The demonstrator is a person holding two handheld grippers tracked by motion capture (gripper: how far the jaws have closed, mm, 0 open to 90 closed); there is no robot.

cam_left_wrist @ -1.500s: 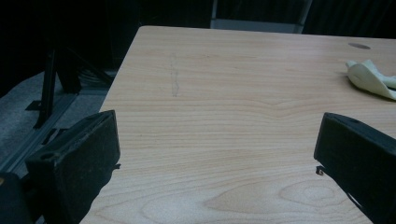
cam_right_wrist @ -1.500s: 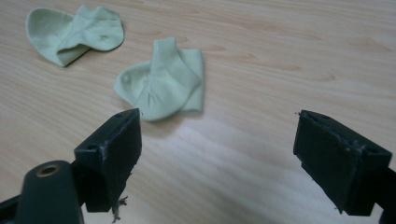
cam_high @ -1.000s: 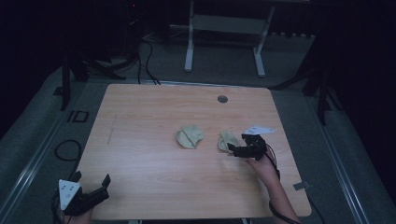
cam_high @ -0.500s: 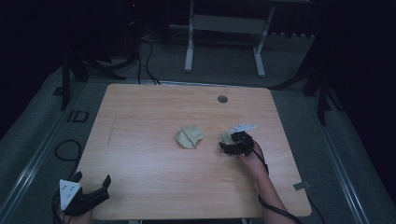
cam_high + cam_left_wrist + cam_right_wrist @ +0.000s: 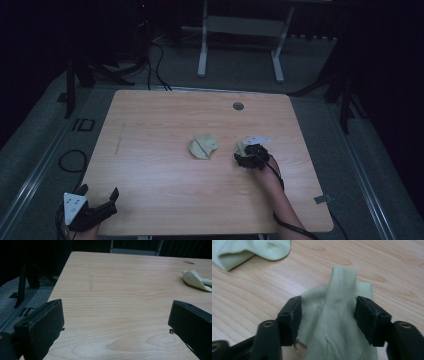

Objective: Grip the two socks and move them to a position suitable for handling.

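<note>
Right of centre on the tabletop [image 5: 150,165], at about 4 o'clock from the middle, the right gripper [image 5: 246,156] sits low over a pale green sock [image 5: 337,322]. Right gripper view: fabric bunched up between the two black jaws, a ridge of knit rising at 12 o'clock; jaws part-way closed, one on each side of the cloth, both touching it. Second pale green sock [image 5: 203,146] lies folded near the tabletop centre, just at 9 o'clock of the first, apart from it. Left gripper [image 5: 95,207] hangs at the 7 o'clock corner of the tabletop, jaws spread wide, nothing between them. Left gripper view: bare wood ahead, second sock far off at 2 o'clock.
</note>
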